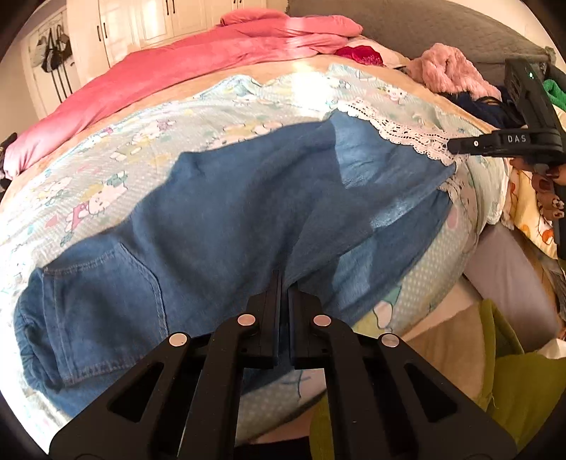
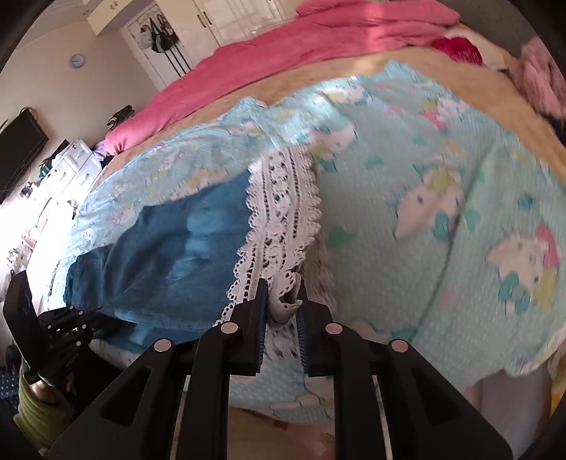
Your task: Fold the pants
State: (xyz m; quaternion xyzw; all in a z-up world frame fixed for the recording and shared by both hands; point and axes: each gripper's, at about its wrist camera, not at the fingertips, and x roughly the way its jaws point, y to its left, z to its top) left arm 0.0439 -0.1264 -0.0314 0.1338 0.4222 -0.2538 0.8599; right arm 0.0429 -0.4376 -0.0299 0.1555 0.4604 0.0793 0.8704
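Blue denim pants (image 1: 230, 212) lie spread across a pale cartoon-print blanket (image 1: 106, 170) on a bed, back pocket to the left. Their leg ends carry a white lace hem (image 1: 396, 131). My left gripper (image 1: 286, 281) is shut on the near edge of the denim around the middle of the pants. In the right wrist view my right gripper (image 2: 281, 293) is shut on a bunched bit of the lace hem (image 2: 279, 212), lifting it off the blanket (image 2: 442, 212). The left wrist view shows the right gripper (image 1: 456, 145) from the side, its tips at the lace. The left gripper (image 2: 63, 325) shows at the lower left.
A pink duvet (image 1: 177, 67) lies along the far side of the bed. A fluffy pink garment (image 1: 449, 70) and dark clothes are piled at the back right. Green cloth (image 1: 513, 371) hangs by the bed's near right corner. White wardrobes (image 1: 141, 24) stand behind.
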